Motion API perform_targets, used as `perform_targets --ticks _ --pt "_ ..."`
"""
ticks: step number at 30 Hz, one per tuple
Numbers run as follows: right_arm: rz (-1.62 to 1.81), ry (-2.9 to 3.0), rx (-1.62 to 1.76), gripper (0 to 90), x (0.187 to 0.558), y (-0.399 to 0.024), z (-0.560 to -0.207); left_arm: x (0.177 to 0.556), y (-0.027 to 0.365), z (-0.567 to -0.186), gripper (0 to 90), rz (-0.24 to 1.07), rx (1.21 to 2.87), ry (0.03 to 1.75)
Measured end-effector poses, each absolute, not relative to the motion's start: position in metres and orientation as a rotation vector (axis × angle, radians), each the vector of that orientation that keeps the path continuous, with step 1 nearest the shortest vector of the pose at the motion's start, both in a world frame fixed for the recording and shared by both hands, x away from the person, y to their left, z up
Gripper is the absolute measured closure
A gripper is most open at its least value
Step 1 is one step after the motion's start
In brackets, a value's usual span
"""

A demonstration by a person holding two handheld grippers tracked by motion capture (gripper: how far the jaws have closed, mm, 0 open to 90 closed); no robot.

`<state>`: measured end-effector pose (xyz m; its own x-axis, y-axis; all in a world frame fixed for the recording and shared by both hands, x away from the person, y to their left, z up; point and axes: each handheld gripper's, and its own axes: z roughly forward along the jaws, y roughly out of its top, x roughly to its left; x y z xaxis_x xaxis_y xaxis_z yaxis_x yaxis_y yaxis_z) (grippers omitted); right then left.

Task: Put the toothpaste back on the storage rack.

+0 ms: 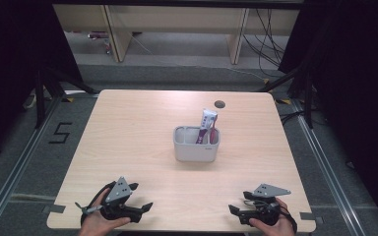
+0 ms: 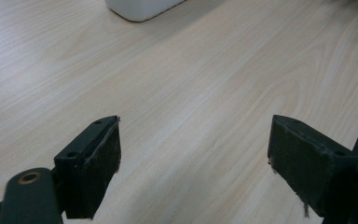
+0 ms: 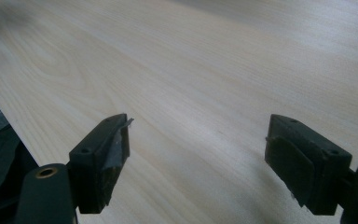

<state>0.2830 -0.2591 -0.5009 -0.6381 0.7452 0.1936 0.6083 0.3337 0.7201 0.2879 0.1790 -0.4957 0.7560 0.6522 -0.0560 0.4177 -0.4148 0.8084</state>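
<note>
A light grey holder box stands at the middle of the wooden table. A toothpaste tube stands upright in its right compartment beside a red-handled item. My left gripper rests near the front left edge, open, with bare wood between its jaws. My right gripper lies near the front right edge, open too, with nothing between its jaws. The bottom corner of the holder box shows at the top of the left gripper view.
A dark round grommet hole sits near the table's far edge. Black stands and cables flank the table on the floor. A "5" mark is taped on the floor at left. The table's front edge runs close by my right gripper.
</note>
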Motion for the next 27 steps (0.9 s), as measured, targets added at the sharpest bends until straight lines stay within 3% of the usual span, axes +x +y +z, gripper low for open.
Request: perform_targets --ticks 27 --pt "1.206 2.433 1.296 22.4 0.281 -0.257 -0.501 0.267 0.19 -0.498 16.6 0.354 2.139 0.8"
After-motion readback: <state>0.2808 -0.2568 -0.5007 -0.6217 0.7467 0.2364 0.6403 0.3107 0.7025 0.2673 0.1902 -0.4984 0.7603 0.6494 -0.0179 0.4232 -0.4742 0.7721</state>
